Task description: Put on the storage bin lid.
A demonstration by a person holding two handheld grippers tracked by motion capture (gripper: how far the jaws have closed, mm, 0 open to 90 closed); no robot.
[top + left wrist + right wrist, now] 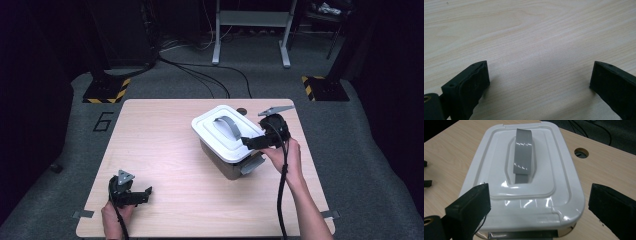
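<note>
A box (227, 145) sits right of centre on the table (165, 150), a pale wood-grain top with rounded corners. The lid (225, 131) is glossy white plastic, a rounded rectangle with stepped ridges running round a sunken middle panel. A flat grey handle (228, 125) arches across that recess like a strap; in the right gripper view it catches bright glints. Below the lid the body is grey, and a grey latch (252, 165) hangs out from the near end.

The right gripper (250, 142) is at the box's near right end, level with the lid's rim. Its jaws are blocky, matte black and stand wide apart, with the lid's near edge (531, 218) between them and nothing pressed. A round hole (581, 152) in the tabletop lies just beyond the box.

The left gripper (142, 194) rests low at the table's near left, well apart from the box. Its jaws are spread over bare wood (536, 50), holding nothing.
</note>
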